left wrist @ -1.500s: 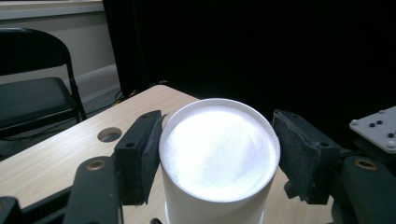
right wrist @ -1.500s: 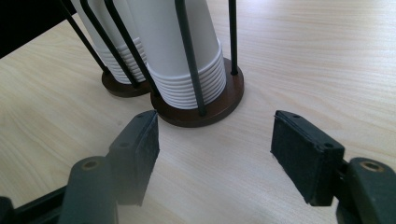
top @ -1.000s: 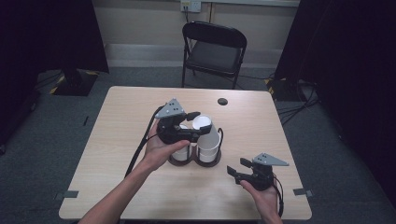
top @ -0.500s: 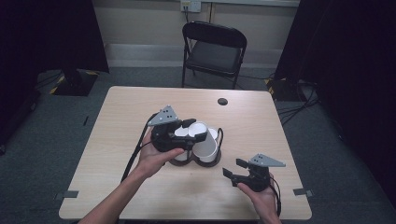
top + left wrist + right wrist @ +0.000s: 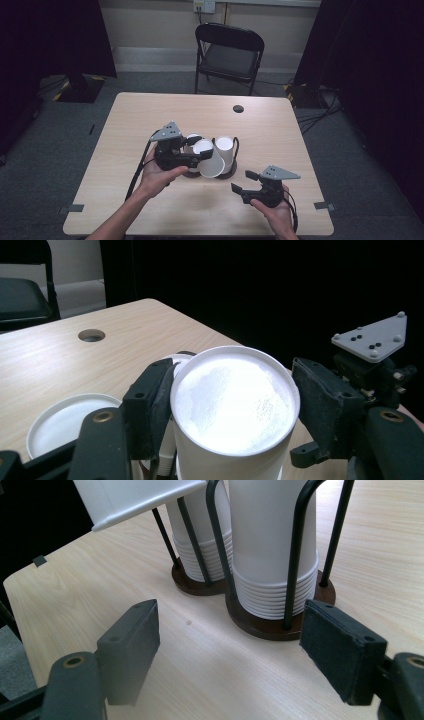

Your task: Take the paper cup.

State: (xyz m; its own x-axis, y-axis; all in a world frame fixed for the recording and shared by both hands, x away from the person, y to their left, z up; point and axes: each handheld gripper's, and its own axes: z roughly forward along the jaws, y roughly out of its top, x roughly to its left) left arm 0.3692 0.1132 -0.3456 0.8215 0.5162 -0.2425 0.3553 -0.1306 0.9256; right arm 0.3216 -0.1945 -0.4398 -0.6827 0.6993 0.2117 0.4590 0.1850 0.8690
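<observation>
Your left gripper is clamped on a white paper cup, its jaws pressed against the cup's sides just under the rim; in the left gripper view the cup sits between the two black jaws with its closed base facing the camera. In the high view you hold that cup tilted, lifted off the table and leaning toward the near edge, just in front of the black wire cup holder. The holder stands near the middle of the wooden table and carries two stacks of white cups on round dark bases, side by side. Your right gripper rests low near the table's front right, jaws spread wide with nothing between them, aimed at the holder's base. Beyond the table stands a black folding chair.
</observation>
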